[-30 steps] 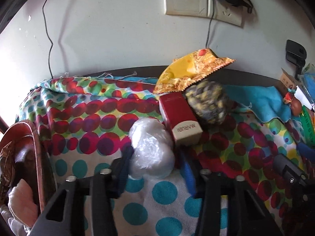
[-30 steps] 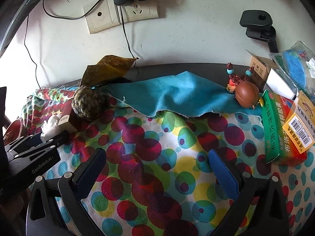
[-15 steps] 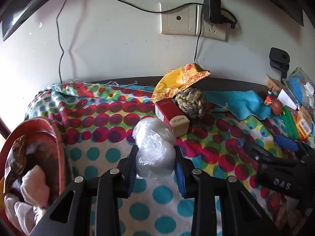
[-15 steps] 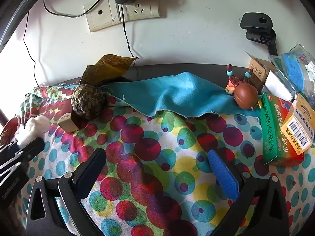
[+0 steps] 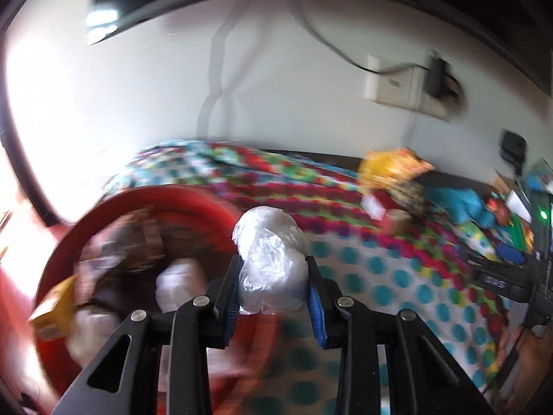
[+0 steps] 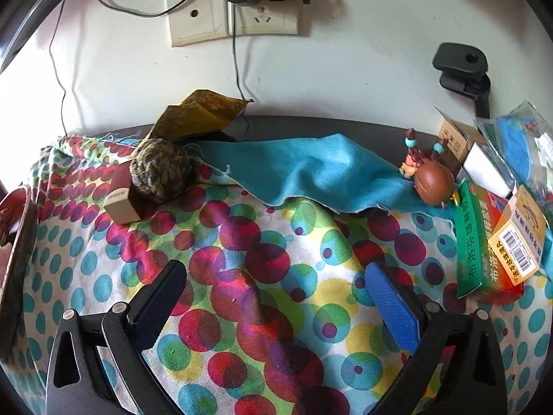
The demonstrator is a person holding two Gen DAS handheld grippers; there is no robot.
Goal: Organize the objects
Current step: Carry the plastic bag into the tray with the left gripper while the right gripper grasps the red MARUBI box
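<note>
My left gripper is shut on a crumpled clear plastic bag and holds it in the air at the right rim of a red bowl. The bowl holds a yellow box, white lumps and brown things, all blurred. My right gripper is open and empty over the spotted cloth. Ahead of it to the left lie a red-and-cream box, a woven rope ball and a yellow snack packet.
A teal cloth lies at the back. A brown crab figure, a green medicine box and an orange box sit at the right. Wall sockets with cables and a black clip are behind.
My left gripper closed on the plastic bag, lifted it off the cloth and swung it left to the red bowl. My right gripper has stayed in place.
</note>
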